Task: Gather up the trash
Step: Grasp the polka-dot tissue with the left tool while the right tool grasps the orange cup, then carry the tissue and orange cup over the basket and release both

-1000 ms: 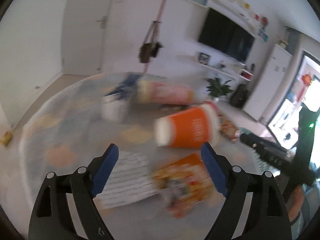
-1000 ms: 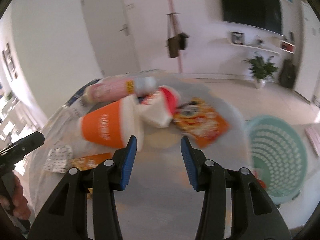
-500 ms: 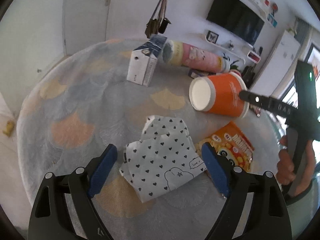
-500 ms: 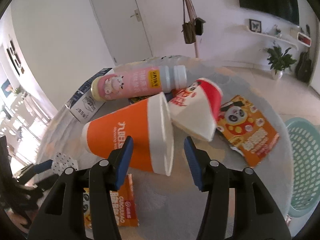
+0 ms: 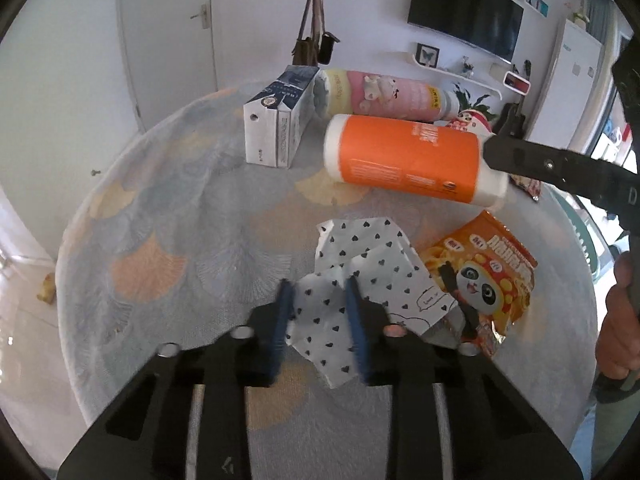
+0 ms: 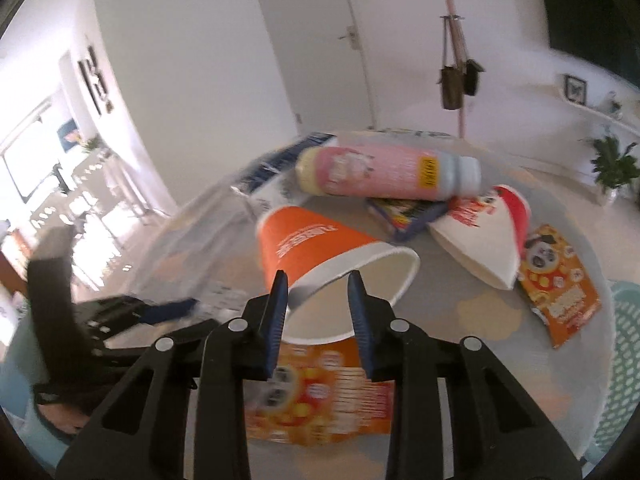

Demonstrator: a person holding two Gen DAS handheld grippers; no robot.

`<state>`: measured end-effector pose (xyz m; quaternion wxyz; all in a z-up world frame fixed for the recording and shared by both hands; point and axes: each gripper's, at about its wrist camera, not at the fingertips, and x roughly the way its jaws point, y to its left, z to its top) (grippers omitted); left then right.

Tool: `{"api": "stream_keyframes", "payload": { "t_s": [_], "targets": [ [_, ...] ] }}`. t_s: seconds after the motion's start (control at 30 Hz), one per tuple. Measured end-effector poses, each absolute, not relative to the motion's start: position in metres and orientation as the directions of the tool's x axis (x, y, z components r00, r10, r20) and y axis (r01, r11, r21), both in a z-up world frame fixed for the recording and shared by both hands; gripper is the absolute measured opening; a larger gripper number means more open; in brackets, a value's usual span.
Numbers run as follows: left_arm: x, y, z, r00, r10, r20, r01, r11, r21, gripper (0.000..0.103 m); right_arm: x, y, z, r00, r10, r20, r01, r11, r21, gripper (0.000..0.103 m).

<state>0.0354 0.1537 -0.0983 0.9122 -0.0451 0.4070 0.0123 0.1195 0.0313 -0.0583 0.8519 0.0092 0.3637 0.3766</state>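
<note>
The left claw is closed on the near edge of the heart-print paper wrapper, its blue pads pinching a fold of it, and the rest of the sheet lies crumpled on the round tabletop. Just right of the wrapper, and partly under its corner, lies the orange panda snack bag, whose far side comes close to the tabletop's right rim. The right claw grips the rim of the orange paper cup, one pad inside the mouth and one outside; the cup lies on its side, tilted, with its base pointing away toward the milk carton. Behind the cup the pink bottle lies on its side, resting across a small dark box, and the flattened red-and-white cup lies just right of that. A second orange snack bag lies near the right edge, next to the teal basket that stands beside the tabletop. The left half of the tabletop, from the carton round to the near rim, carries nothing in the left wrist view.
</note>
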Motion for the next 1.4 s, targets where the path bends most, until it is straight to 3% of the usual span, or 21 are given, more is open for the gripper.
{"api": "stream_keyframes", "payload": {
  "t_s": [0.4, 0.47, 0.53, 0.6, 0.97, 1.4],
  "targets": [
    [0.018, 0.157, -0.089, 0.709, -0.073, -0.702, -0.038, 0.989, -0.142, 0.012, 0.14, 0.057, -0.075, 0.392, 0.65, -0.651, -0.582, 0.723, 0.371, 0.027],
    [0.013, 0.159, -0.086, 0.72, -0.076, -0.69, -0.038, 0.988, -0.149, 0.012, 0.137, 0.058, -0.073, 0.399, 0.659, -0.637, -0.595, 0.715, 0.367, 0.008],
    [0.009, 0.162, -0.08, 0.734, -0.079, -0.675, -0.042, 0.986, -0.161, 0.009, 0.13, 0.055, -0.065, 0.431, 0.659, -0.617, -0.606, 0.717, 0.343, 0.003],
    [0.004, 0.164, -0.072, 0.753, -0.096, -0.651, -0.037, 0.982, -0.188, 0.005, 0.124, 0.051, -0.055, 0.467, 0.647, -0.603, -0.608, 0.73, 0.312, 0.002],
    [0.0, 0.14, -0.018, 0.839, -0.15, -0.523, 0.049, 0.978, -0.203, 0.005, 0.097, -0.013, 0.0, 0.623, 0.618, -0.48, -0.573, 0.778, 0.258, 0.002],
    [0.064, 0.024, 0.037, 0.832, -0.354, -0.427, 0.311, 0.935, -0.168, 0.005, 0.095, -0.147, 0.018, 0.81, 0.41, -0.419, -0.334, 0.91, 0.245, 0.002]
  ]
}}
